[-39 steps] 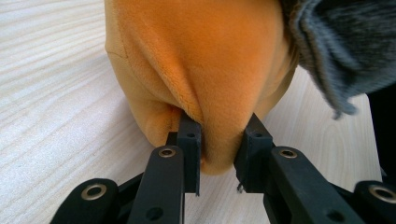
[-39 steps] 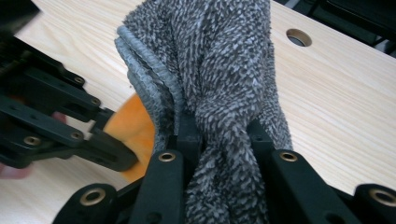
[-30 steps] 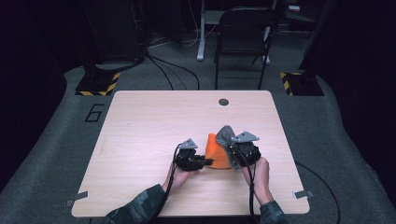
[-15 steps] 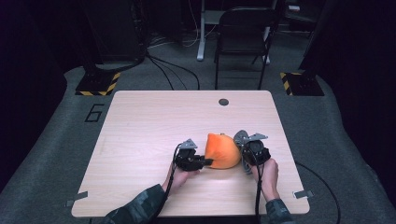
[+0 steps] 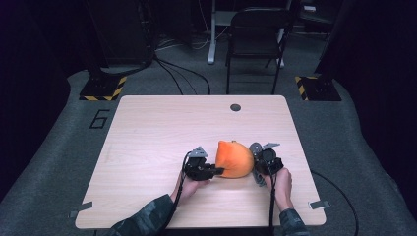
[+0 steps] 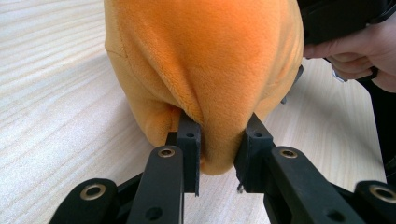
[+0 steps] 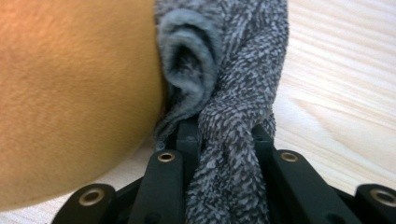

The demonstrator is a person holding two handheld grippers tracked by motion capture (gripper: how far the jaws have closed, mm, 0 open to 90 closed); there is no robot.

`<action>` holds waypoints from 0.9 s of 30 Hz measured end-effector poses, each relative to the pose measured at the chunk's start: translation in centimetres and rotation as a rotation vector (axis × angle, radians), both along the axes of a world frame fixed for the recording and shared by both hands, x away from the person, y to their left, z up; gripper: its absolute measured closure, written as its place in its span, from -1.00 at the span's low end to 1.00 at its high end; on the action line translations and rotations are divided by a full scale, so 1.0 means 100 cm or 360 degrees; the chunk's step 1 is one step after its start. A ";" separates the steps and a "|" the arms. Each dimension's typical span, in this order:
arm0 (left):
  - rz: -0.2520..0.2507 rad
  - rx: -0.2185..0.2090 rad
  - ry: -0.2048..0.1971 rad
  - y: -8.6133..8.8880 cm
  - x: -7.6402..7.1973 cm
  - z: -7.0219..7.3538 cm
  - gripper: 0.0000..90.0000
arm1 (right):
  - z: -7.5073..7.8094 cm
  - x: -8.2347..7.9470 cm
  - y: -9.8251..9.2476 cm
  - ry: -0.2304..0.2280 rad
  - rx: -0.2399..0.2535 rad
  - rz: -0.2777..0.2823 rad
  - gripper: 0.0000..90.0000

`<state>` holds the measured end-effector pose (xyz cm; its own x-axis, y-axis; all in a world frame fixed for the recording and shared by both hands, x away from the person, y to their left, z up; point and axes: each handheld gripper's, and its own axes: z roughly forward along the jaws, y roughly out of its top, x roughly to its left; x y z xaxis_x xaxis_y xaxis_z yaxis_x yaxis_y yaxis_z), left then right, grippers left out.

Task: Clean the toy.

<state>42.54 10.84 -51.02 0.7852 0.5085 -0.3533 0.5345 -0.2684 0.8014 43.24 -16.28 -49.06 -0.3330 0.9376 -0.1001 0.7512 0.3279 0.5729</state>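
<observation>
Orange plush, a rounded soft item [image 5: 235,159] with a grey knitted part [image 7: 233,102] on its right side, lay on the desk [image 5: 147,132] toward the near edge, right of centre. Nearest that edge, both hands came in over the desk, each holding a gripper against the item. The left gripper [image 6: 217,142] had its jaws pinched on a small fold of orange pile at the item's left side. The right gripper [image 7: 224,135] had its jaws clamped on a twisted strand of the grey knit.

Risks, as judged:
- The left hold took in only a shallow fold; any outward pull would likely let the pile slide free.
- Opposed pulling could strain the join between grey knit and orange plush.
- The knit strand was bunched, so it could creep through the jaws under load.

Beyond the item, a dark round grommet [image 5: 235,107] sat near the far edge, well apart from the work.
</observation>
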 end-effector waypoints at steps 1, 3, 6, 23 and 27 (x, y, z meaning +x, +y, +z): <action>0.0002 0.0000 0.0001 0.000 0.000 0.000 0.64 | 0.002 -0.001 -0.001 -0.0008 0.0003 -0.0007 0.63; 0.0003 -0.0001 -0.0007 0.000 0.000 0.000 0.64 | 0.010 -0.003 -0.005 -0.0049 0.0013 -0.0016 0.63; 0.0003 0.0003 -0.0011 0.000 0.001 0.000 0.64 | 0.034 -0.011 -0.006 -0.0175 0.0080 -0.0017 0.64; 0.0000 0.0064 -0.0054 -0.002 0.002 0.000 0.48 | 0.053 -0.034 0.042 -0.0330 0.0050 0.0199 0.66; 0.0006 0.0078 -0.0068 0.000 0.004 0.000 0.14 | 0.051 -0.032 0.042 -0.0331 0.0047 0.0197 0.66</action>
